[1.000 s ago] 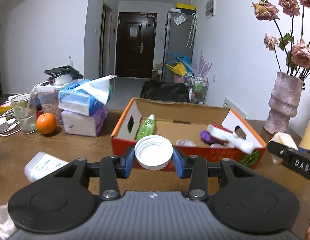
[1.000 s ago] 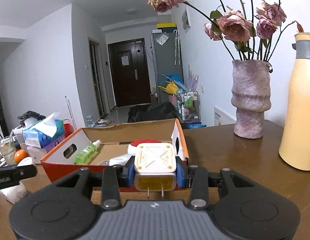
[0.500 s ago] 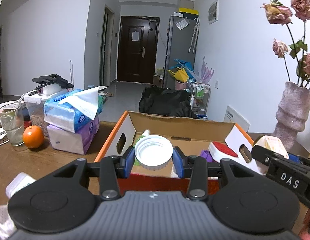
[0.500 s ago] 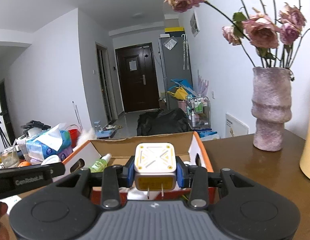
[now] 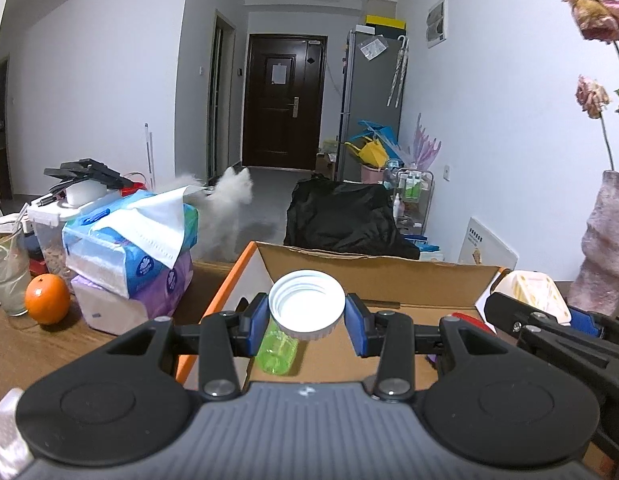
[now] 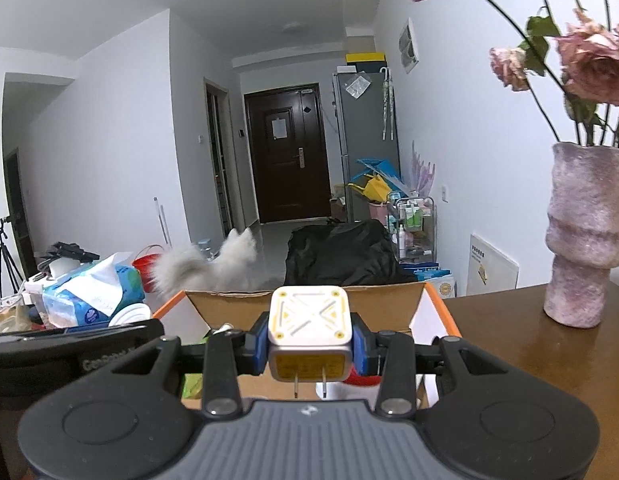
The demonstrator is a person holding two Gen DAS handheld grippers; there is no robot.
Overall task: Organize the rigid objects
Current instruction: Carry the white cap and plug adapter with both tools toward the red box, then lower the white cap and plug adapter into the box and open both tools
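My left gripper [image 5: 306, 322] is shut on a white screw lid [image 5: 306, 304], held open side up over the near left part of the orange cardboard box [image 5: 373, 276]. A green bottle [image 5: 278, 350] lies in the box just below the lid. My right gripper [image 6: 310, 346] is shut on a white square plug adapter [image 6: 310, 330], prongs pointing toward the camera, above the same box [image 6: 305, 304]. The left wrist view shows the right gripper [image 5: 557, 320] with the adapter [image 5: 531, 290] at the box's right end. The right wrist view shows the left gripper and lid [image 6: 127, 316] at its left.
Stacked tissue packs [image 5: 129, 264], an orange [image 5: 46, 298] and a glass [image 5: 7, 276] stand left of the box. A pink vase [image 6: 585, 236] with dried roses stands on the table at the right. A fluffy white animal [image 6: 213, 264] is on the floor beyond the box.
Both grippers have moved forward with their loads, from before the box's near wall to above its inside. A white animal has come into view behind the box.
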